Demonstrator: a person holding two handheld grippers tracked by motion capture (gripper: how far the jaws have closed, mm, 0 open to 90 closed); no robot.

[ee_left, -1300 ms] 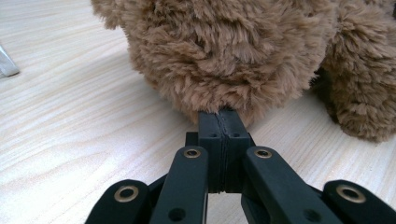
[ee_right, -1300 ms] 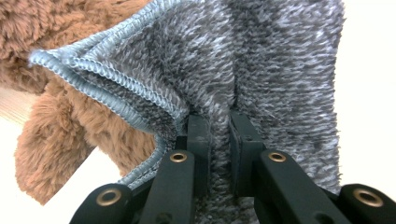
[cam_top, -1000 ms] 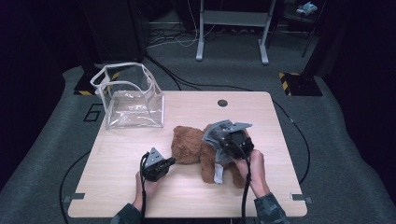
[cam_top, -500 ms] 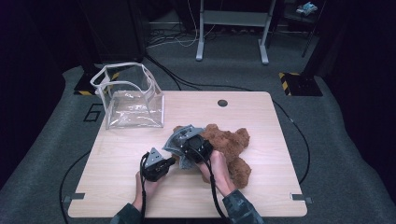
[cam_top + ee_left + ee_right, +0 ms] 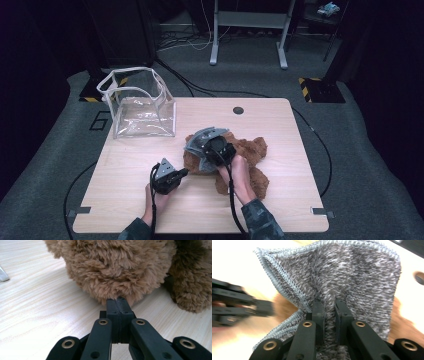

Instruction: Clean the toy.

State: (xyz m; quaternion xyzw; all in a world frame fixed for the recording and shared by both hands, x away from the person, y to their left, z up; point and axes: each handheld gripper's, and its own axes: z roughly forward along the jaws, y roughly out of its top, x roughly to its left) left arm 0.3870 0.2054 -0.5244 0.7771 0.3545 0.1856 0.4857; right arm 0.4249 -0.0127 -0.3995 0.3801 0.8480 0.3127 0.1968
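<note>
A brown plush bear (image 5: pixel 252 150) lies on the wooden table (image 5: pixel 130 210), right of centre. A grey knitted cloth (image 5: pixel 200 140) bunches over the bear's left end. My right gripper (image 5: pixel 205 145) is shut on a fold of that cloth (image 5: pixel 352 272), which runs down between its jaws (image 5: pixel 329 305). My left gripper (image 5: pixel 186 172) lies low on the table just left of the bear. Its jaws are shut and their tips (image 5: pixel 119 301) touch the bear's fur (image 5: pixel 117 265); whether fur is pinched I cannot tell. In the right gripper view the left gripper (image 5: pixel 242 305) appears blurred at the left.
A clear plastic bag (image 5: pixel 140 105) with a white rim stands open at the table's back left corner. A round cable hole (image 5: pixel 238 110) sits near the back edge. Cables trail off the front edge and across the grey floor. A metal frame (image 5: pixel 247 35) stands behind the table.
My right gripper has carried the grey cloth leftward, close to the left gripper, and the bear's body now lies to its right. The left gripper has stayed in place.
</note>
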